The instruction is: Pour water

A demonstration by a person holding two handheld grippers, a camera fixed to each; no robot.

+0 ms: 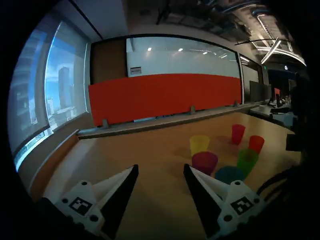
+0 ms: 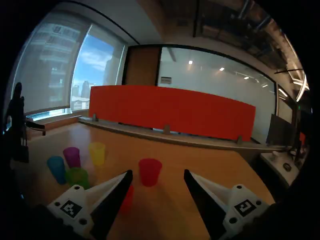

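Observation:
Several plastic cups stand upright in a cluster on the wooden table (image 1: 132, 160). In the left gripper view they sit ahead and to the right: yellow cup (image 1: 199, 144), purple cup (image 1: 205, 162), blue cup (image 1: 229, 175), green cup (image 1: 247, 160), red cup (image 1: 238, 133), orange cup (image 1: 256, 143). My left gripper (image 1: 160, 166) is open and holds nothing, hovering just left of the purple cup. In the right gripper view the red cup (image 2: 150, 171) stands just beyond my open, empty right gripper (image 2: 158, 172). The orange cup (image 2: 128, 198) is half hidden behind the left finger. Yellow cup (image 2: 97, 153), purple cup (image 2: 72, 156), blue cup (image 2: 57, 168) and green cup (image 2: 77, 177) stand to the left.
A long orange-red partition (image 1: 164, 96) runs along the table's far edge (image 2: 172, 110). Large windows (image 1: 64, 92) lie to the left. A neighbouring desk with monitors (image 2: 280, 132) is at the right. A dark shape (image 2: 16, 124) shows at the far left edge of the right gripper view.

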